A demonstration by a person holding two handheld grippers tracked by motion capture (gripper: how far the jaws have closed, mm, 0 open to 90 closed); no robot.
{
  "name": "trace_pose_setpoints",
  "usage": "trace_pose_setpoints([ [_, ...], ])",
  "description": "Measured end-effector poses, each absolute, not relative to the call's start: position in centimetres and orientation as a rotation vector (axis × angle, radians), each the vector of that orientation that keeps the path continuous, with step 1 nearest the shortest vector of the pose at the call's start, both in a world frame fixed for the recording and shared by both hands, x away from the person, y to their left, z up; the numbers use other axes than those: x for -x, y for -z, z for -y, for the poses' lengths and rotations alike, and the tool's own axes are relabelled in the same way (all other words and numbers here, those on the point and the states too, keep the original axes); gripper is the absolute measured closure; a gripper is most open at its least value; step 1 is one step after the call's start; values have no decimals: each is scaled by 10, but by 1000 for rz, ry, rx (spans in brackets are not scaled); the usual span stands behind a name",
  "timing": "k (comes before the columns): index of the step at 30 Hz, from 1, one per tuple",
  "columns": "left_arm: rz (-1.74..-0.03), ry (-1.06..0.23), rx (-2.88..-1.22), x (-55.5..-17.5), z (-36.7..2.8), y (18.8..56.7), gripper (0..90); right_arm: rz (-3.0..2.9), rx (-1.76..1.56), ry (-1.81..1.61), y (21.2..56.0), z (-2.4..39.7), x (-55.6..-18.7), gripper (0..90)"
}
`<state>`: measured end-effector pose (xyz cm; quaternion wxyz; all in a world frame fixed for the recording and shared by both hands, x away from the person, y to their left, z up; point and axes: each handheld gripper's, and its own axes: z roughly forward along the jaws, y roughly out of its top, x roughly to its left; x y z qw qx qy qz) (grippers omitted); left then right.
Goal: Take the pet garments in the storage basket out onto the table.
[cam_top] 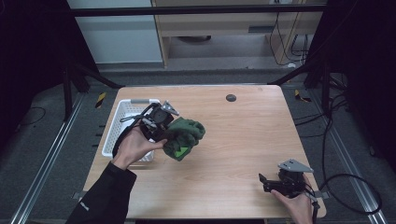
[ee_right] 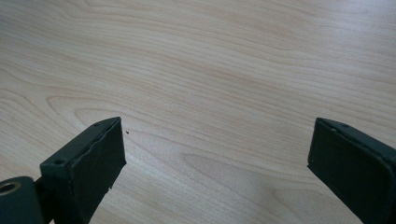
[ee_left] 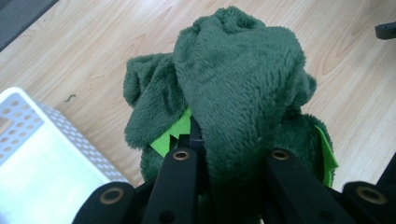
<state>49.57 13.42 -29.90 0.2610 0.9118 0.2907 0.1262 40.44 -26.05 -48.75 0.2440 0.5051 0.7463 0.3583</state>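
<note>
Left tool [ee_left: 229, 154] clamping green plush toy [ee_left: 238, 84], white basket [cam_top: 122, 122] beside

Wooden table [cam_top: 233, 140] evenly lit from overhead, surroundings falling into near-black, high view soft and low in detail, gripper views brighter, plush toy [ee_left: 233, 93] fur sharp, near jaws blurred, soft shadows on wood

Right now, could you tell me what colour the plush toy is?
Dark green plush toy with bright lime-green felt trim, clearest in the left gripper view.
</note>
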Motion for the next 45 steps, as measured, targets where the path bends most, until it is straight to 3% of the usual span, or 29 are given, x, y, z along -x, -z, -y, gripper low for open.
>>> trace_pose_setpoints([
  [45,-711,-223,-2538,-516,-67,365,796,-2031,-1387,-992,487,262,-405,40],
])
